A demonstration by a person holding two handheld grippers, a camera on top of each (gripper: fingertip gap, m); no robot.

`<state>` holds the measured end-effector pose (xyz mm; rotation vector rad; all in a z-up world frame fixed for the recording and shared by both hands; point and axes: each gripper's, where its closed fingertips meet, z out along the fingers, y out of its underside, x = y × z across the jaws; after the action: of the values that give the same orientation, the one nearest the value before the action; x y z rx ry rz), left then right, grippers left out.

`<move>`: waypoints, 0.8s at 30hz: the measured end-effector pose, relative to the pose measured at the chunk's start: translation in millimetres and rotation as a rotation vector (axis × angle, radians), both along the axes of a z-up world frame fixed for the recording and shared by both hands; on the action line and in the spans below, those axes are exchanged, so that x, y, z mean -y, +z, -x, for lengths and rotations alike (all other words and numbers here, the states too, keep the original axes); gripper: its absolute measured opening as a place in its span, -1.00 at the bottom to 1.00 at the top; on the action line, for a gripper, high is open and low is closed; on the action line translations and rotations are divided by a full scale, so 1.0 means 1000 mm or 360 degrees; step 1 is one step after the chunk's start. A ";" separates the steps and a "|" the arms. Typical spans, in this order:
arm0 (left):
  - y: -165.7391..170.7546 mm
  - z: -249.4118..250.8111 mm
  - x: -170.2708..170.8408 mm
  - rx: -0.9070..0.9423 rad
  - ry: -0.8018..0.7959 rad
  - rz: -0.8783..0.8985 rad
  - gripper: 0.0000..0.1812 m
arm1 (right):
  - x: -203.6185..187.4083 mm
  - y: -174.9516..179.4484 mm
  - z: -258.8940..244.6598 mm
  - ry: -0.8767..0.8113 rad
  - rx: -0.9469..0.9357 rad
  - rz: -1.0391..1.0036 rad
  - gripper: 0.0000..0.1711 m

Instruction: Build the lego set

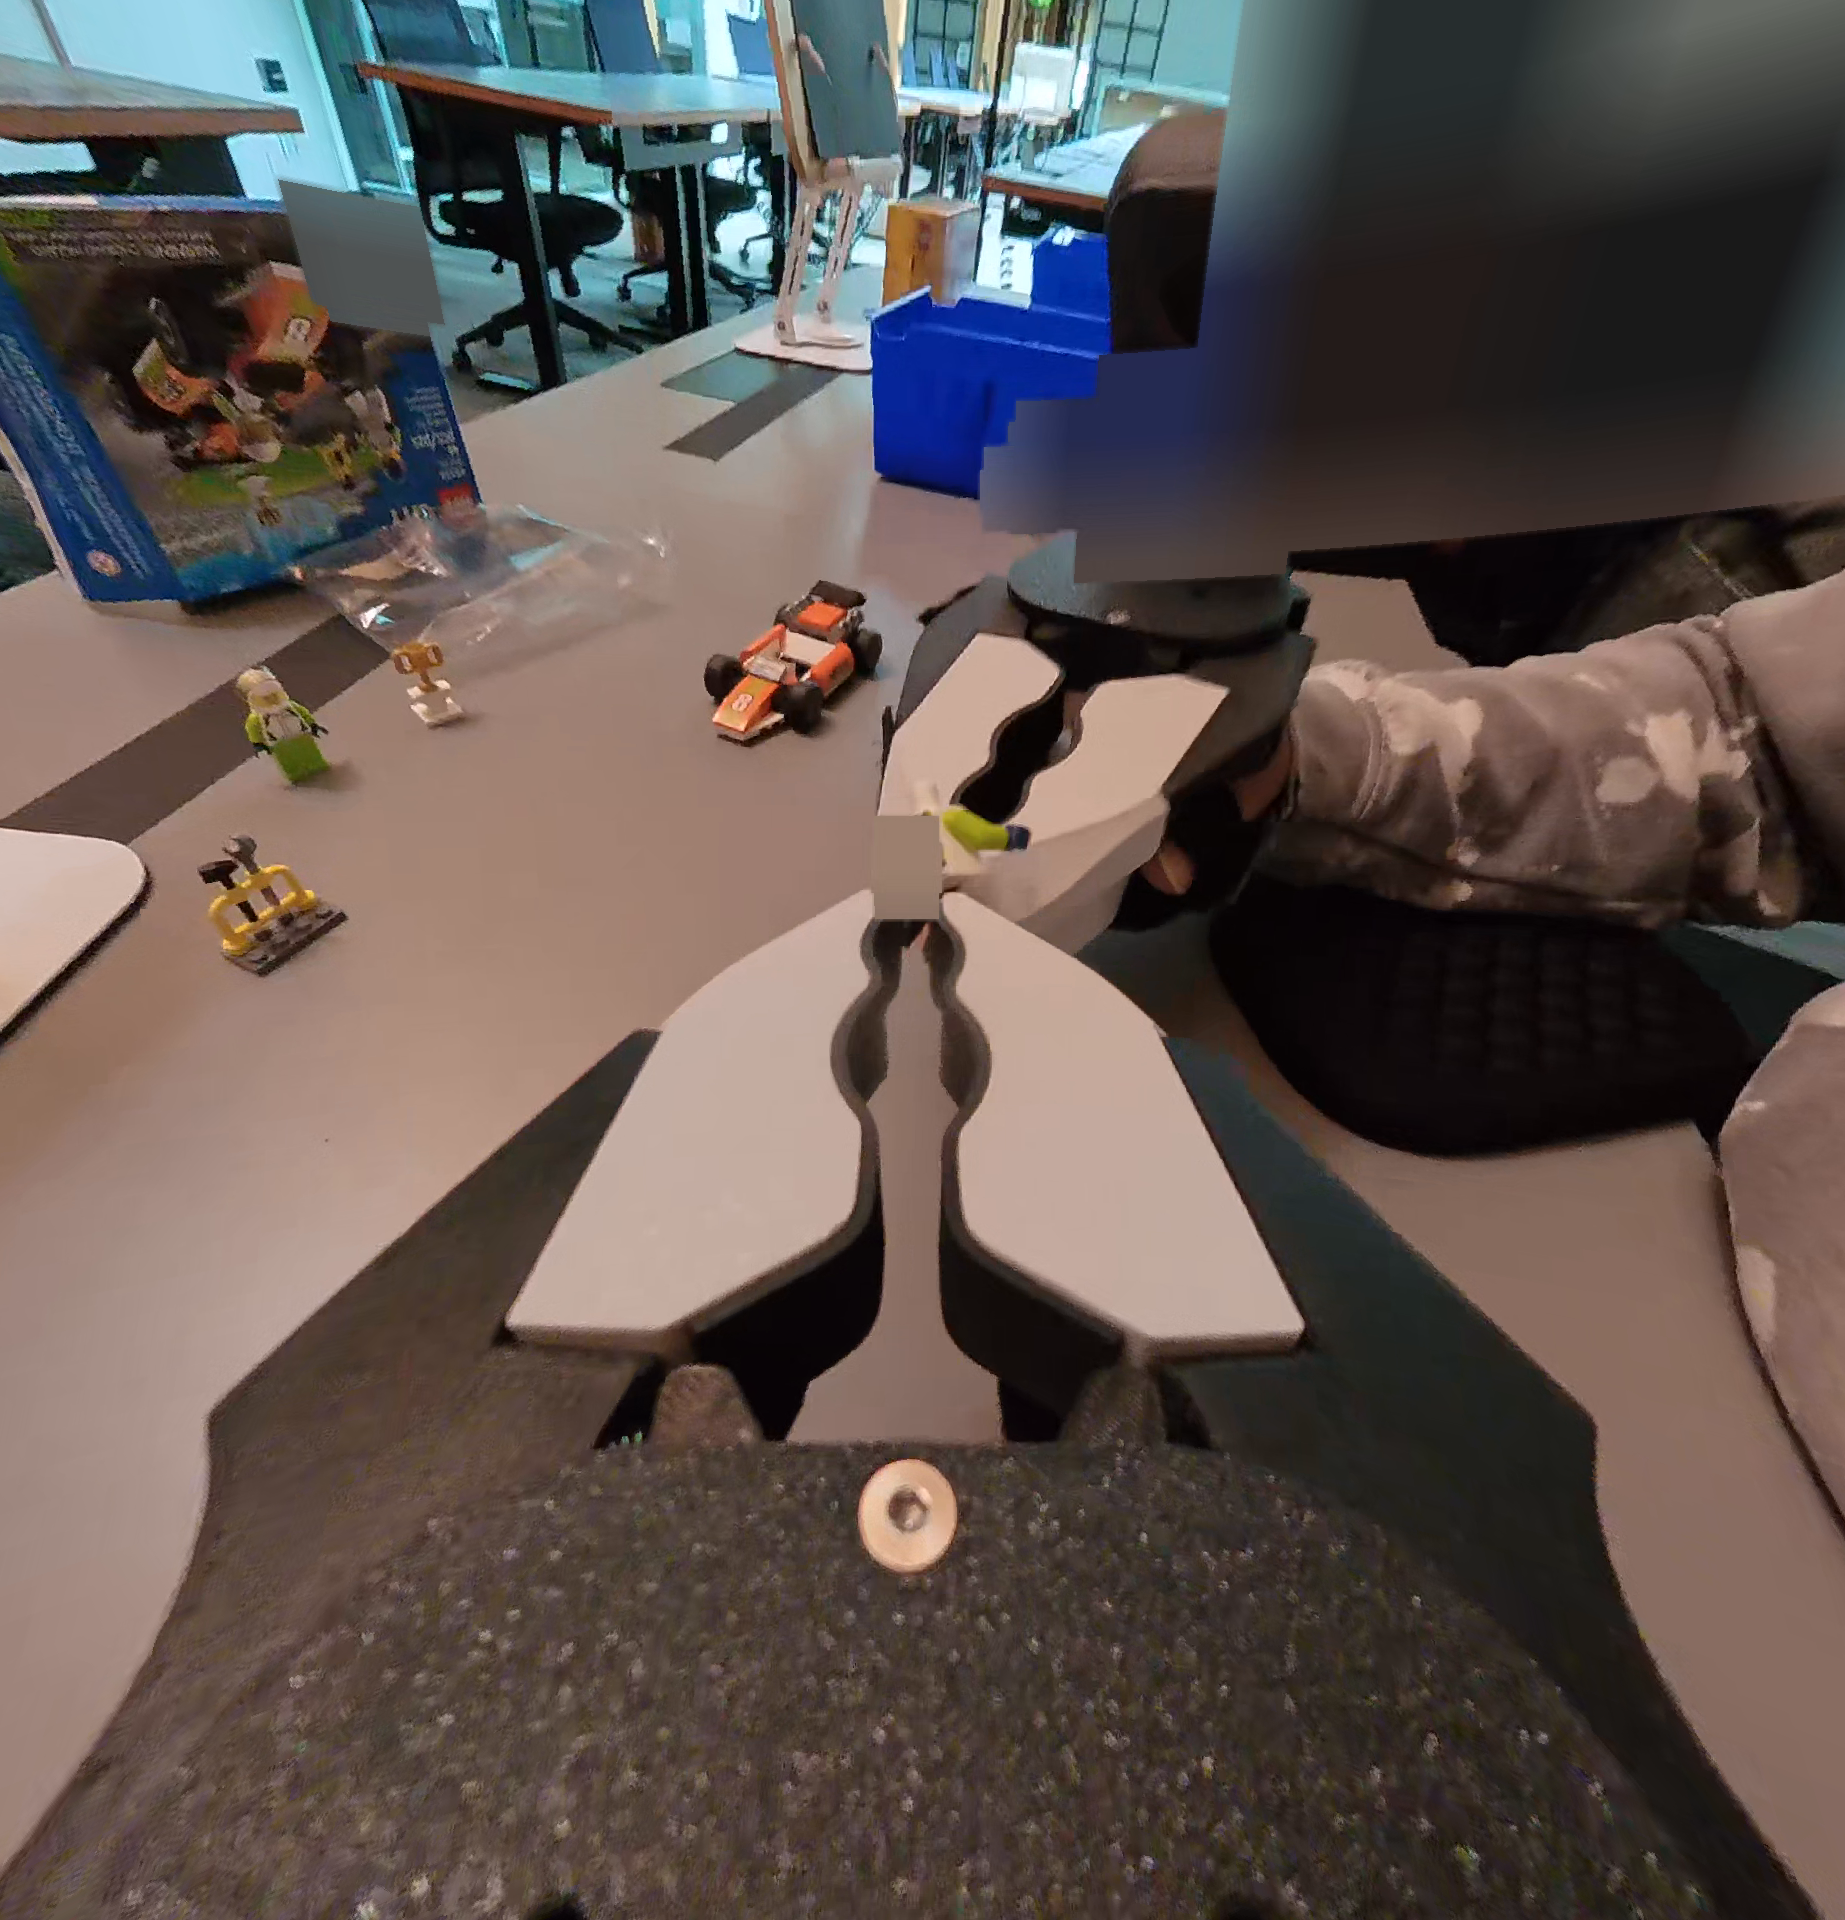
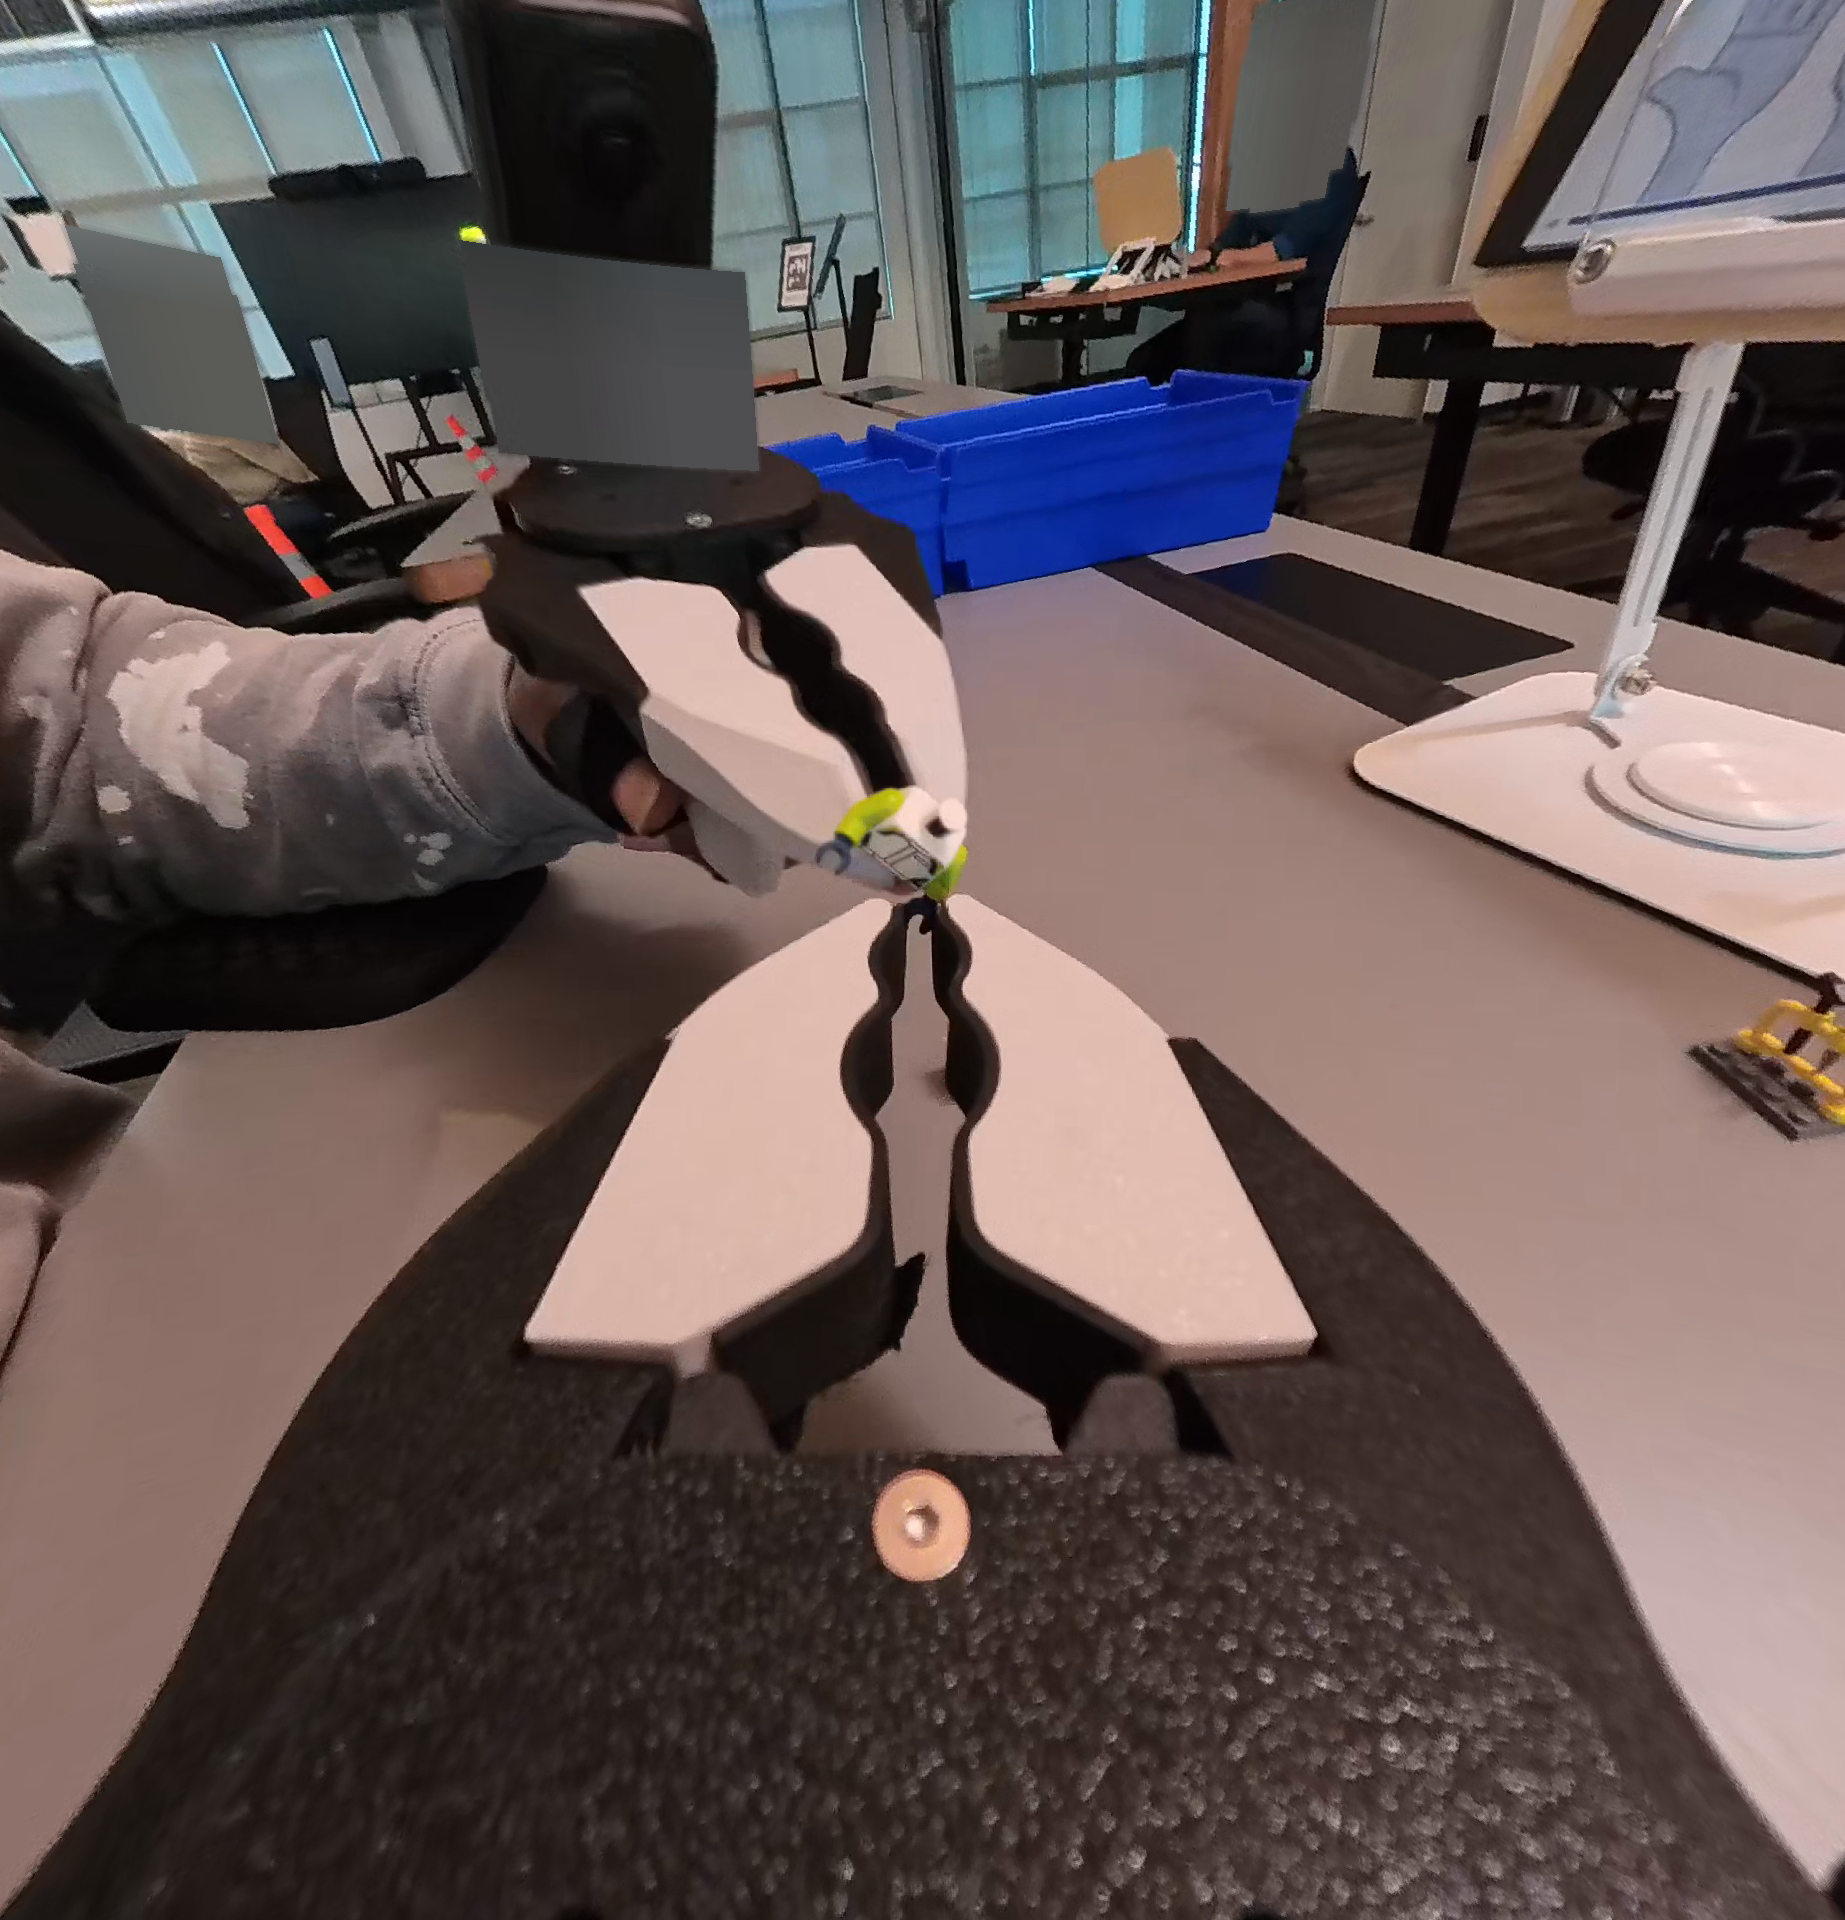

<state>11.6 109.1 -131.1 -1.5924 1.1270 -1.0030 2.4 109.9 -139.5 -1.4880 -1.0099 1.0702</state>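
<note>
Minifigure | light, slick, joints pop | my left claw, right claw both pinch it | grip torso sides

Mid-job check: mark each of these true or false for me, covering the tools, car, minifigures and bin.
1. The left tool and right tool meet tip to tip at a lime-armed minifigure. True.
2. The orange car is clamped in a tool. False: it stands free on the table.
3. A second minifigure stands on the table. True.
4. The blue bin sits on top of the box. False: both rest on the table, well apart.
</note>
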 end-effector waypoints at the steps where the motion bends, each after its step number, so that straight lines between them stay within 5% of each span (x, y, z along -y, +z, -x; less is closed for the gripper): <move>1: -0.002 0.000 0.000 -0.0022 0.0009 -0.0022 -0.93 | 0.001 0.000 0.001 0.0001 0.0021 -0.0011 -0.95; 6: 0.000 0.001 0.007 0.0035 -0.0025 -0.0036 -0.82 | -0.001 -0.007 0.001 -0.0033 0.0078 0.0000 -0.95; 18: 0.000 0.007 0.006 0.0024 -0.0005 -0.0134 -0.91 | 0.012 -0.011 0.010 0.0067 0.0134 -0.0027 -0.97; 24: -0.008 0.018 0.014 -0.0017 -0.0150 -0.0071 -0.91 | 0.017 -0.003 0.000 0.0200 0.0165 -0.0083 -0.75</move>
<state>-6.3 95.2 -138.9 -1.5225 1.2332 -1.0248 2.0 92.5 -142.4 -1.4657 -1.2087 1.0553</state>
